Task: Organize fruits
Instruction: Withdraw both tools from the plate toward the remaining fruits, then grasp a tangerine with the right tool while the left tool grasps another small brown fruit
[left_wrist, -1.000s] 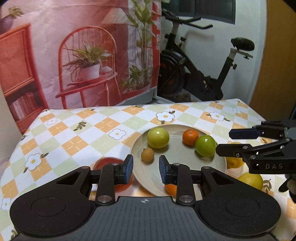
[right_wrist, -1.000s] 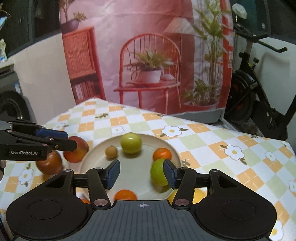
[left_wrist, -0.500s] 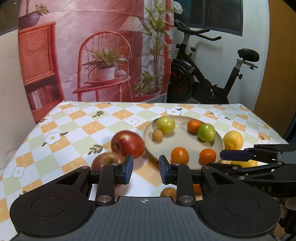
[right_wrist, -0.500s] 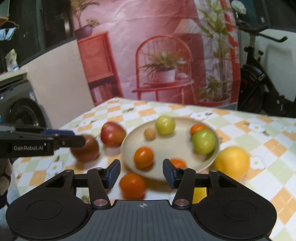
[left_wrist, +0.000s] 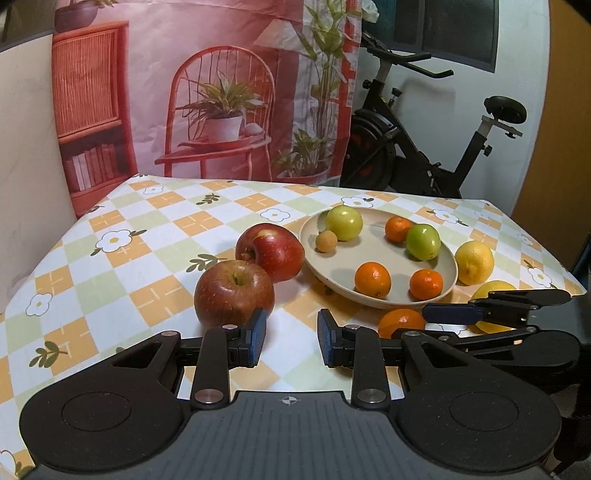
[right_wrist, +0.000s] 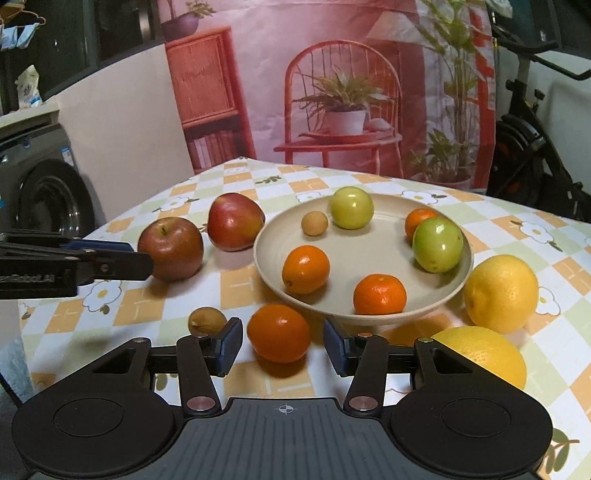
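Note:
A beige plate (right_wrist: 369, 251) holds two green fruits, three small oranges and a little tan fruit (right_wrist: 314, 223). Left of it lie two red apples (left_wrist: 234, 291) (left_wrist: 271, 251); to its right are two yellow citrus (right_wrist: 500, 291) (right_wrist: 480, 354). A loose orange (right_wrist: 279, 332) sits on the cloth in front of the plate, between the tips of my right gripper (right_wrist: 282, 347), whose pads stand clear of it. My left gripper (left_wrist: 291, 338) hovers by the nearer apple, its jaws narrowly apart and empty.
A small brown fruit (right_wrist: 207, 321) lies on the cloth by my right gripper's left finger. The checked tablecloth (left_wrist: 147, 236) has bare room at the far left. An exercise bike (left_wrist: 424, 147) and a printed backdrop stand behind the table.
Both grippers have drawn back from over the plate toward the table's near side and sunk lower. The apples, the loose orange and the yellow citrus have come into view.

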